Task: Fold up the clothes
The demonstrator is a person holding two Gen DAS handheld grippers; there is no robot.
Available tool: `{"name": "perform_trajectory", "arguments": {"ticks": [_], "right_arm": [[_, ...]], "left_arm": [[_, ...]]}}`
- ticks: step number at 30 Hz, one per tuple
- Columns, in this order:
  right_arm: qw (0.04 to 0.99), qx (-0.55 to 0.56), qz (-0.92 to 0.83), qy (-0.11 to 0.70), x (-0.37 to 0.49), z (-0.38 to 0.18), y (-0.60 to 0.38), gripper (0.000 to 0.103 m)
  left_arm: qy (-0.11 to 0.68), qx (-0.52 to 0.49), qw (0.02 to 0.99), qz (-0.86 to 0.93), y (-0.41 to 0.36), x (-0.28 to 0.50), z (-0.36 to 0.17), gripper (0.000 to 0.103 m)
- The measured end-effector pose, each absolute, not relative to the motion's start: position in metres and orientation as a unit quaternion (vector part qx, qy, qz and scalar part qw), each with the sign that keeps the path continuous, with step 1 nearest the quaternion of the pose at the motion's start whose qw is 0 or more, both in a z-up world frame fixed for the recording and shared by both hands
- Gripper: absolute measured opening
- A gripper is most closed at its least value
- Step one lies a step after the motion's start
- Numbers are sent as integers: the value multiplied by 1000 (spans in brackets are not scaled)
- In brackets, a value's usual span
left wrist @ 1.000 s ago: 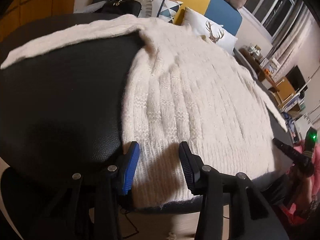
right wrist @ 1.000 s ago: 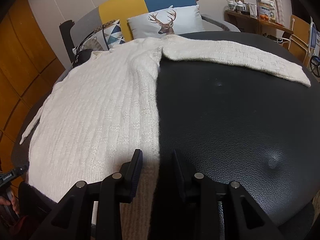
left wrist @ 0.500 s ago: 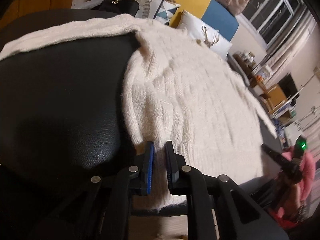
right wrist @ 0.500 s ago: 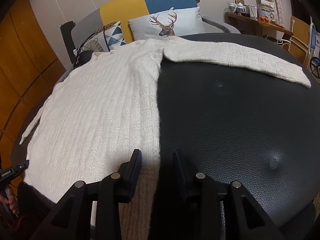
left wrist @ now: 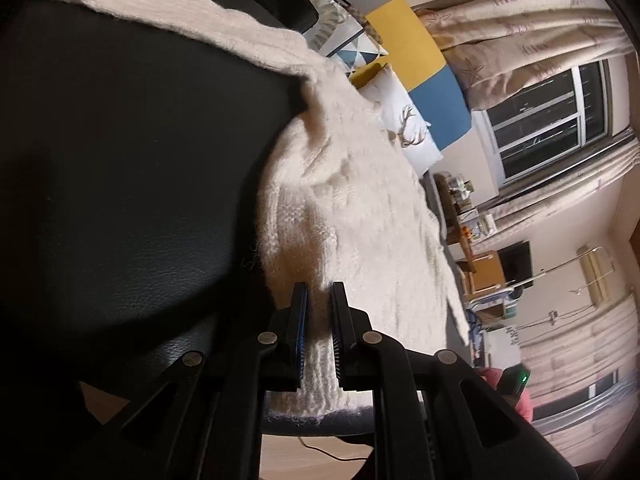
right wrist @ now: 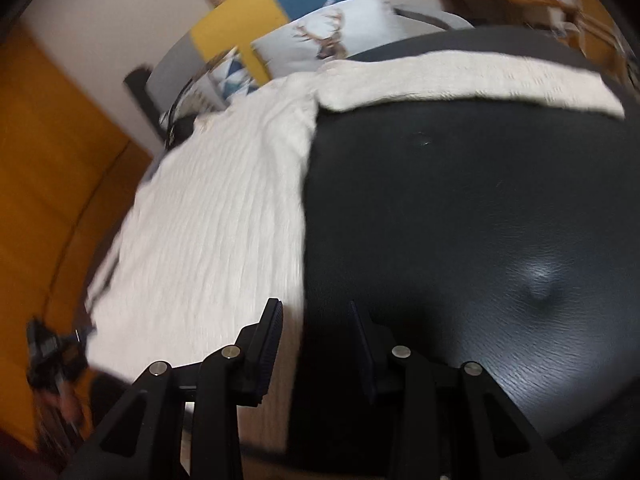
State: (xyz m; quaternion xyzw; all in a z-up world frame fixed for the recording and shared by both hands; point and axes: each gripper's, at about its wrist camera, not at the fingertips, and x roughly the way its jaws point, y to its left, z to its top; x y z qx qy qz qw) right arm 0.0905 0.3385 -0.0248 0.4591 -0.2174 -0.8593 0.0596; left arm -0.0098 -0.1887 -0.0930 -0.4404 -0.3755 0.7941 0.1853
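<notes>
No legible txt, labels or nos. anywhere in either view.

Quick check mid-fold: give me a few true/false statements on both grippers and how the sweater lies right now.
1. The left gripper is shut on the sweater hem. True.
2. The right gripper is clamped on the sweater. False: its jaws stand open, gripping nothing.
3. One sleeve lies spread across the black surface. True.
4. The sweater is dark blue. False: it is cream white.
</notes>
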Motion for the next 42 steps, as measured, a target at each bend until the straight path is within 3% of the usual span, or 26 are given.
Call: {"name": "perform_trajectory", "arguments": {"ticks": [8, 14, 17, 20, 25, 39, 42], "right_arm": [[124, 444, -877, -137, 119, 0, 305, 34], [274, 398, -875, 7, 119, 20, 209, 34], [386, 363, -848, 22, 115, 29, 148, 34], [439, 378, -811, 83, 110, 18, 81, 34], [424, 377, -815, 117, 99, 2, 51, 34], [380, 326, -832, 237, 71, -27, -25, 34], [363, 329, -830, 266, 56, -42, -37, 20]], "left_arm": [[-425, -425, 212, 771, -190, -18, -80, 11], [-444, -430, 213, 756, -189, -23, -76, 11], [-432, -451, 187, 758, -188, -29, -78, 11], [-416, -486, 152, 754, -189, -30, -83, 11], [-401, -507, 144, 749, -191, -26, -80, 11], [-452, -505, 157, 718, -203, -26, -88, 11], [-469, -502, 157, 709, -209, -25, -90, 11]]}}
